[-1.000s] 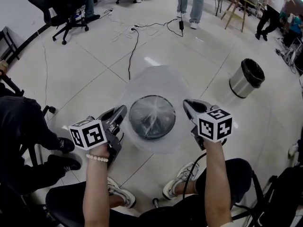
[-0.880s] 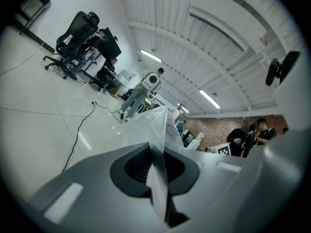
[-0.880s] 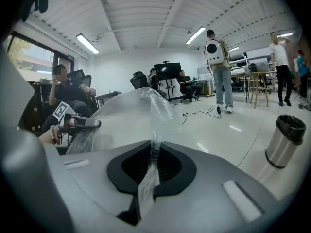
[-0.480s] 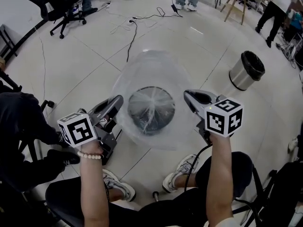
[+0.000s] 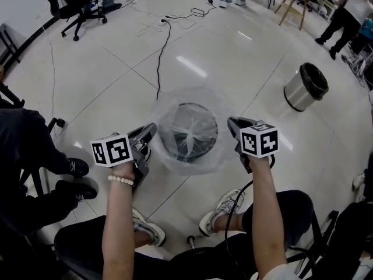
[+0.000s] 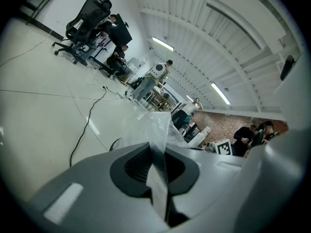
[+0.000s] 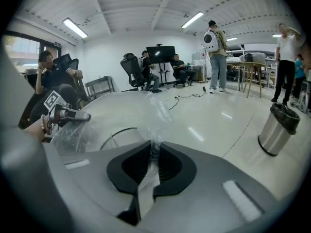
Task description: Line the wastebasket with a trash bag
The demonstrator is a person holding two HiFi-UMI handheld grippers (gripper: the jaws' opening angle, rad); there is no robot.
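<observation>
A clear trash bag point(image 5: 195, 101) is stretched open over the round dark wastebasket point(image 5: 189, 131) on the floor in front of my feet. My left gripper point(image 5: 152, 128) is shut on the bag's left rim, and film runs between its jaws point(image 6: 156, 165). My right gripper point(image 5: 231, 123) is shut on the right rim, with a strip of film pinched between its jaws point(image 7: 151, 164). The bag's mouth hangs around the basket's top and its film billows above it. The bottom of the bag sits puckered inside the basket.
A second, steel wastebasket point(image 5: 305, 87) with a black liner stands on the floor at the right. A black cable point(image 5: 161, 51) runs across the tiles beyond the basket. Office chairs point(image 5: 76, 2) and standing people are farther off. A seated person's shoes point(image 5: 76, 178) are at the left.
Both grippers rose with the bag, then came down. The bag's mouth now sits lower around the basket and its billow is smaller.
</observation>
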